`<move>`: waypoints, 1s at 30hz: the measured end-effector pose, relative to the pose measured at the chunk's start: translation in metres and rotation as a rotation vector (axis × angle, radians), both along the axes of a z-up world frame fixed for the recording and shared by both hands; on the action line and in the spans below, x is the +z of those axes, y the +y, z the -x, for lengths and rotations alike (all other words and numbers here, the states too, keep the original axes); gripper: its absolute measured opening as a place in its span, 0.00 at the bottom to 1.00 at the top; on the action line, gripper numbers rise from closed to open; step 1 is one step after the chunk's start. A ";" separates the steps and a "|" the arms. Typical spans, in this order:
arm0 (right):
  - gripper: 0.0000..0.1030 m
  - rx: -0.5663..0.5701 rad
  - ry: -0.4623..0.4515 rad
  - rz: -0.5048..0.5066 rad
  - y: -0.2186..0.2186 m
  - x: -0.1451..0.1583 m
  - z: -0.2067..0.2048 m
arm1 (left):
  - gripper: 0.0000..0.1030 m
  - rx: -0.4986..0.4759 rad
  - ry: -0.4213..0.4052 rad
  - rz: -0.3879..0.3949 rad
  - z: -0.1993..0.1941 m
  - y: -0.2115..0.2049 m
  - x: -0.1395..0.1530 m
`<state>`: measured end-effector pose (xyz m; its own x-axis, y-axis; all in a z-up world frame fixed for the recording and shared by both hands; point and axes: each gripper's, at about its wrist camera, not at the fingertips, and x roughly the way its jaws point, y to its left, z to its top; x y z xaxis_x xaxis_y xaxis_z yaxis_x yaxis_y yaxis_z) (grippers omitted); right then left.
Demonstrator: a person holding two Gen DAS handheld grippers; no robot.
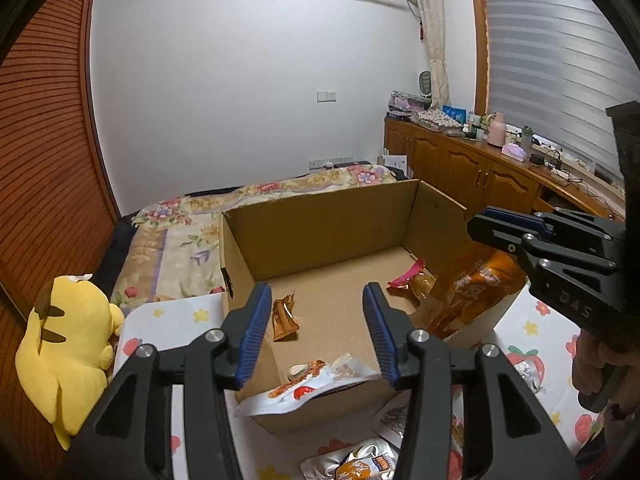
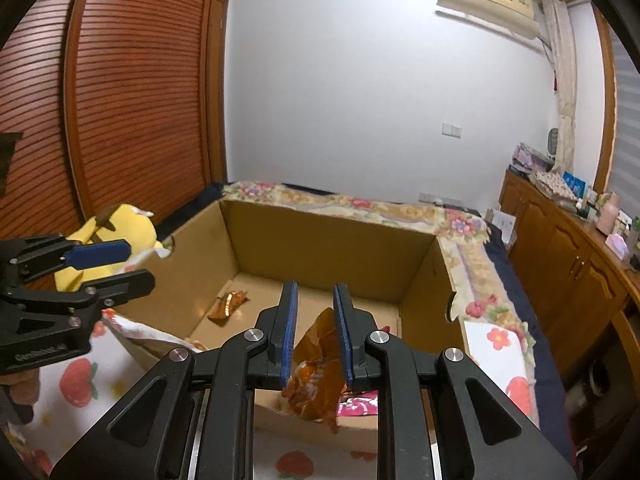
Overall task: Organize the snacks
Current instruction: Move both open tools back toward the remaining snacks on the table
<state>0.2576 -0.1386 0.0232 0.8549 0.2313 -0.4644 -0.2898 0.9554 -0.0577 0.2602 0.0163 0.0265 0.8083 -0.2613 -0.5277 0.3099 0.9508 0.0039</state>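
A: As the box stood at twelve o'clock, where was each gripper?

B: Left gripper [image 1: 316, 332] hovered over the near rim of the cardboard box [image 1: 320, 216], fingers spread wide, holding nothing. White snack bag [image 1: 304, 392] was draped over that rim at six o'clock. Right gripper [image 2: 316, 336] was at three o'clock in the left view, fingers not fully closed; whether they pinched or merely flanked the orange snack bag [image 2: 316, 384] between them, I could not tell. That bag hung over the box's near-right corner.

A: Step in hand?

B: Judged as dropping the orange bag into the box. Next move called for carrying it past the rim, then releasing.

A: Counts?

B: Inside: one small brown packet [image 1: 285, 318] at nine o'clock, one pink-ended packet [image 1: 412, 280] at two. Outside, on the strawberry cloth [image 1: 536, 320]: one silver bag [image 1: 360, 462] at six; others were unclear. One yellow plush [image 1: 68, 344] far left.
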 end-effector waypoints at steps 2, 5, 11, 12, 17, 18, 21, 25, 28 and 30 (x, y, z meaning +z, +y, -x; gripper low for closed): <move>0.17 0.000 -0.017 -0.003 0.002 0.004 0.008 | 0.46 -0.002 -0.008 0.007 0.004 0.000 0.002; 0.17 0.008 -0.040 -0.020 0.006 0.012 0.020 | 0.46 -0.003 -0.022 0.012 0.009 0.000 0.005; 0.17 0.035 -0.073 -0.038 0.011 0.025 0.037 | 0.48 -0.004 -0.037 0.024 0.016 0.001 0.009; 0.17 0.039 -0.076 -0.041 0.012 0.026 0.040 | 0.48 -0.005 -0.038 0.027 0.017 0.002 0.009; 0.17 0.056 -0.082 -0.059 0.008 0.026 0.055 | 0.50 -0.005 -0.056 0.026 0.030 0.004 0.009; 0.17 0.056 -0.080 -0.062 0.006 0.025 0.058 | 0.51 -0.008 -0.060 0.027 0.034 0.004 0.009; 0.17 0.052 -0.070 -0.077 -0.004 0.019 0.067 | 0.60 -0.018 -0.072 0.036 0.046 0.005 0.009; 0.17 0.034 -0.053 -0.091 -0.019 0.009 0.080 | 0.74 -0.028 -0.084 0.033 0.061 0.006 0.003; 0.19 0.017 -0.037 -0.087 -0.030 -0.002 0.089 | 0.82 -0.026 -0.095 0.039 0.072 0.007 -0.005; 0.23 0.007 -0.027 -0.085 -0.036 -0.010 0.095 | 0.87 -0.025 -0.082 0.053 0.078 0.008 -0.013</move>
<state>0.1627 -0.1751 0.0131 0.8651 0.2745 -0.4199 -0.2956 0.9552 0.0153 0.1821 0.0248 0.0136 0.8409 -0.3079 -0.4451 0.3346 0.9421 -0.0195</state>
